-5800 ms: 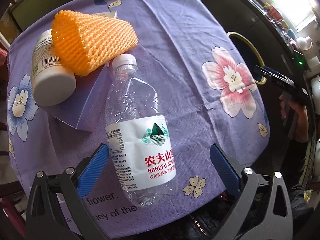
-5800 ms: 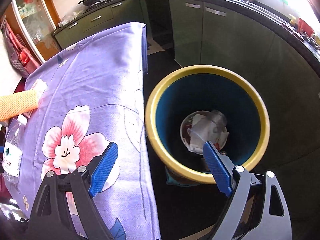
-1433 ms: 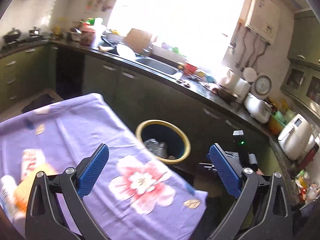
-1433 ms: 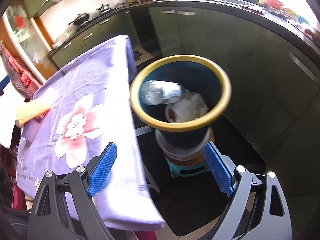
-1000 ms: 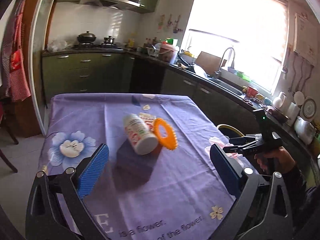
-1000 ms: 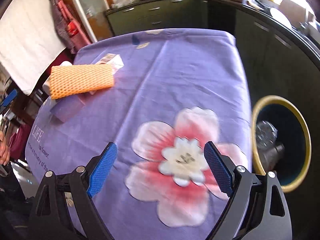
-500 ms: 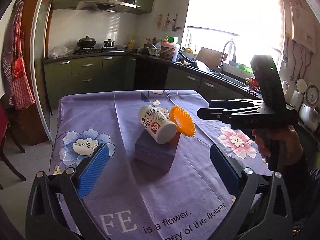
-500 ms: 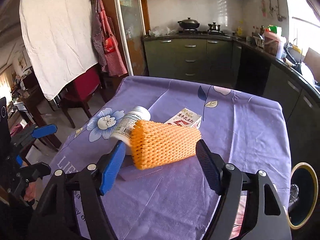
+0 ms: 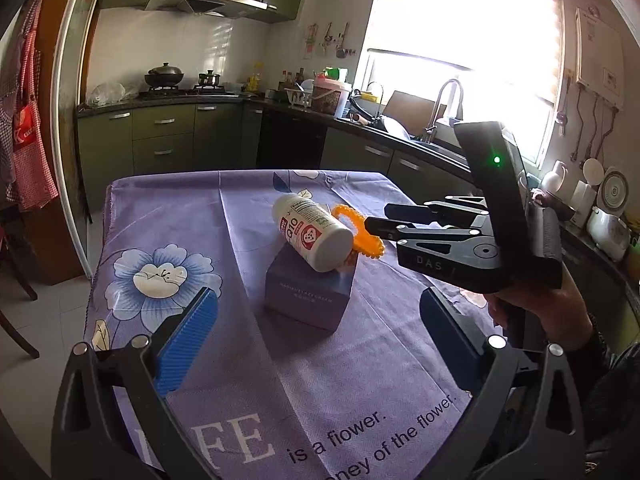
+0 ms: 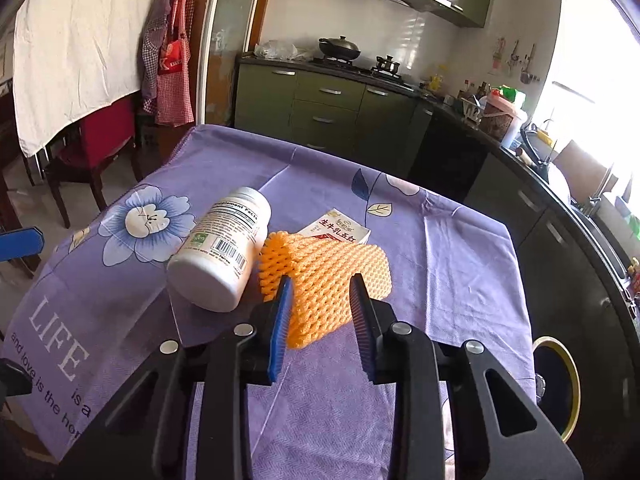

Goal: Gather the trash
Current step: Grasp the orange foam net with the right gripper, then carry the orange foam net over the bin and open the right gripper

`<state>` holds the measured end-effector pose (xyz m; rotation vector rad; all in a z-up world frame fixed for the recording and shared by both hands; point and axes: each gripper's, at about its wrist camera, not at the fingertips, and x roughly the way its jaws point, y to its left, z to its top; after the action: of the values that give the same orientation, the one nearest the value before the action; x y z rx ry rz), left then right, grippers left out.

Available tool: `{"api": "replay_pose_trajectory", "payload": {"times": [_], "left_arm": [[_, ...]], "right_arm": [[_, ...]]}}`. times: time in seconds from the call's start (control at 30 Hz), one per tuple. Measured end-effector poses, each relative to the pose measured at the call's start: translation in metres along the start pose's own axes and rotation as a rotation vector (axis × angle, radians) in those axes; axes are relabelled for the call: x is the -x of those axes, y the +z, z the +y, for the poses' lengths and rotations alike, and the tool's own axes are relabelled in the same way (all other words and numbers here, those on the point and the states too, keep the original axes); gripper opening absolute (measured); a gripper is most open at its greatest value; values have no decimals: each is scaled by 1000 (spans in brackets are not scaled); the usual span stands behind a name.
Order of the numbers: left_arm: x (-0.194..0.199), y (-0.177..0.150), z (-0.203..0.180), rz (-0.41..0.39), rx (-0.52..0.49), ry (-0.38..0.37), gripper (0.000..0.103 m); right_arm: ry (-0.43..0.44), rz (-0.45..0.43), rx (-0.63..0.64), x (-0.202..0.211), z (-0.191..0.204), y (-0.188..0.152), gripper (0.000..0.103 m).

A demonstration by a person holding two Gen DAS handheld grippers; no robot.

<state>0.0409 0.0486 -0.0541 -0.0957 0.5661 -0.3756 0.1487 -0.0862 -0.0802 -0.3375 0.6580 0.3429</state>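
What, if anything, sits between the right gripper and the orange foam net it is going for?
Nothing visible. The right gripper already has its fingers on either side of the orange foam net. The white bottle lies beside the net on its left, outside the fingers.

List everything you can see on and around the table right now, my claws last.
foam net sleeve: 1, orange, between the right claw's fingers
supplement bottle: 1, white, lying tilted on the box
box: 1, purple, mid-table
milk carton: 1, white and red, flat behind the sleeve
tablecloth: 1, purple floral, covering the table
trash bin: 1, yellow-rimmed, on the floor to the right of the table
left claw: open, empty
right claw: closing around the sleeve
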Motion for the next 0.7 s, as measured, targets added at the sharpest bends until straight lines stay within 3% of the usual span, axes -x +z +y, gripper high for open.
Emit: {"api": "replay_pose_trajectory", "payload": {"times": [0.1,0.2,0.37,0.6,0.63,0.67,0.7], "left_arm": [[1,-2,4,0,11,-6,96],[1,-3,6,-4,21,-10,96],[2,-5,6,-7,25,-15,96],[3,-8,5,-1,24,-15,96],[3,-8,5,0,24,-17,96],[3,-8,5,1,24,-18,96],[2,-8,5,2,24,-18,96]], "right_arm": [[-31,-1,4,2,-2,-6,24],[-15,-22,-9,9,-7,-13,32],[-39,-44,31,14,5,-21,32],[-124,-25,84,-11,14,-22,32],[-132,-18,86,-15,12,-23,27],[-139,-8,84,-20,10,-23,12],[-148,-1,77,-22,6,-24,7]]}}
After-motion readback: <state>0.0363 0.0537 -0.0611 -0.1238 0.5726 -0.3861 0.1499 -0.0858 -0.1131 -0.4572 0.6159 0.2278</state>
